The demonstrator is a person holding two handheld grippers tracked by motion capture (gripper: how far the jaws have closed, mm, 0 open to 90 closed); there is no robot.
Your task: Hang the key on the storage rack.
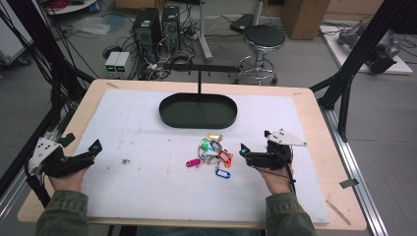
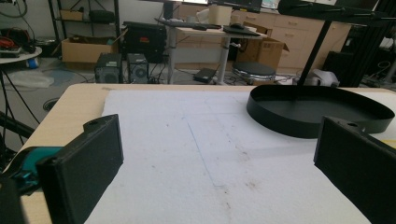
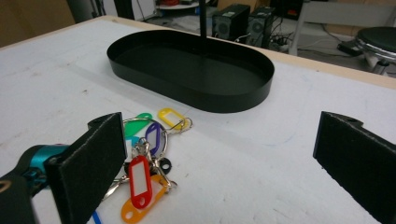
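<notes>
**Status: Key Tags Not Yet Picked Up**

We held the right claw [image 1: 243, 149] with its jaws spread wide and nothing between them, just beside the pile of key tags [image 1: 212, 153] on the white mat [image 1: 147, 187] of the desk [image 1: 314, 113]. In the right gripper view, the key tags [image 3: 144, 163] lay low and to the left, close to the left jaw, with the red tag [image 3: 139, 181] nearest us and the yellow tag [image 3: 172, 116] farthest out.

We held the left claw [image 1: 95, 146] equally open and empty, well apart from the pile, near the left edge of the mat.

The black oval tray [image 1: 197, 111], with its upright hanger stand [image 1: 199, 78], stood beyond the tags and held nothing. We judged the work to be at its start: no tag had been gripped, moved into the tray or hung. All tags remained to be handled.
</notes>
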